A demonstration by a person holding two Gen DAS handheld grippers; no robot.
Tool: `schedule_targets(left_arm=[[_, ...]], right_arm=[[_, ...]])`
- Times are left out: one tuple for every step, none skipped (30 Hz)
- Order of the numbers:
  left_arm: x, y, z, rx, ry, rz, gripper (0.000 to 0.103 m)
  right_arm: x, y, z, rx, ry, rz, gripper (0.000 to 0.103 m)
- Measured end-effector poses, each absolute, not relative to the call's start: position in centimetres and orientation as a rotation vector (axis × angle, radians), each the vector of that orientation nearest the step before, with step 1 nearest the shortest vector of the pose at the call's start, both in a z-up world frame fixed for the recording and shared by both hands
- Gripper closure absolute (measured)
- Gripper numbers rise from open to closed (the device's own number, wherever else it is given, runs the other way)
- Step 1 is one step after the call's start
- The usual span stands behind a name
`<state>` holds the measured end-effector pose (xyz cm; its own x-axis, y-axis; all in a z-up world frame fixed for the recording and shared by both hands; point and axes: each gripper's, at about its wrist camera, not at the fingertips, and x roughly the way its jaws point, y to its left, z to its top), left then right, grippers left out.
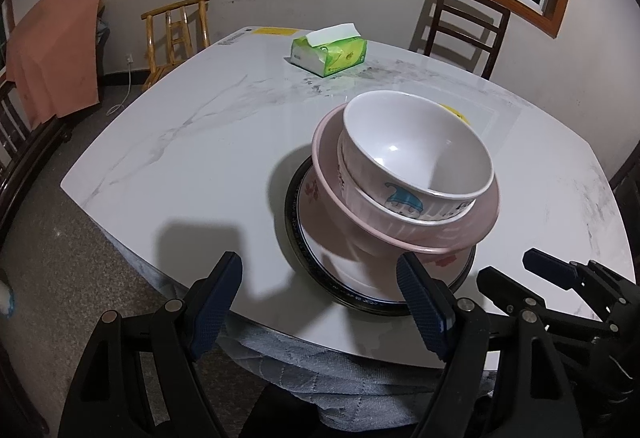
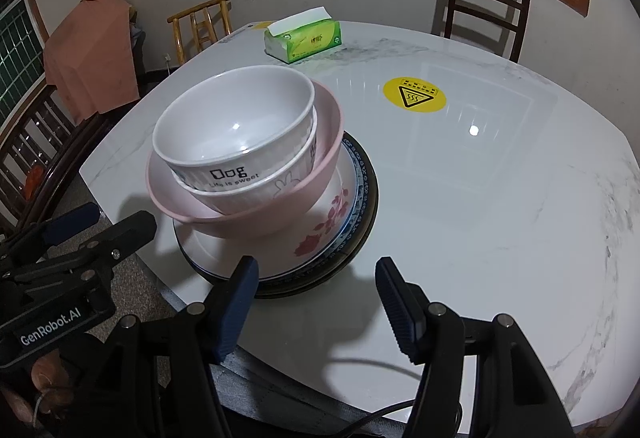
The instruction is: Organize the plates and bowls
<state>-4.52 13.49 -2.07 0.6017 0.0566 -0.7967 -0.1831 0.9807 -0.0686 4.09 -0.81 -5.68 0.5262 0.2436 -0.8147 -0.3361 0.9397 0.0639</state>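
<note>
One stack stands near the front edge of the marble table. On top sits a white bowl, nested in a second white bowl, inside a pink bowl. Under them lie a flowered plate and a dark-rimmed plate. My left gripper hangs open just in front of the stack's left side, holding nothing. My right gripper is open in front of the stack's right side, also holding nothing.
A green tissue pack lies at the table's far side. A round yellow warning sticker marks the tabletop. A dark chair and a bamboo chair stand beyond.
</note>
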Motion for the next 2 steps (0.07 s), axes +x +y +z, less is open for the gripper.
schedule_targets(left_arm=[[-4.49, 13.51, -2.07, -0.15, 0.916, 0.141, 0.025], [-4.49, 13.55, -2.02, -0.153, 0.913, 0.134, 0.025]], right_arm=[[4.1, -0.79, -5.68, -0.106, 0.956, 0.348, 0.041], [4.1, -0.77, -5.66, -0.105, 0.955, 0.351, 0.041]])
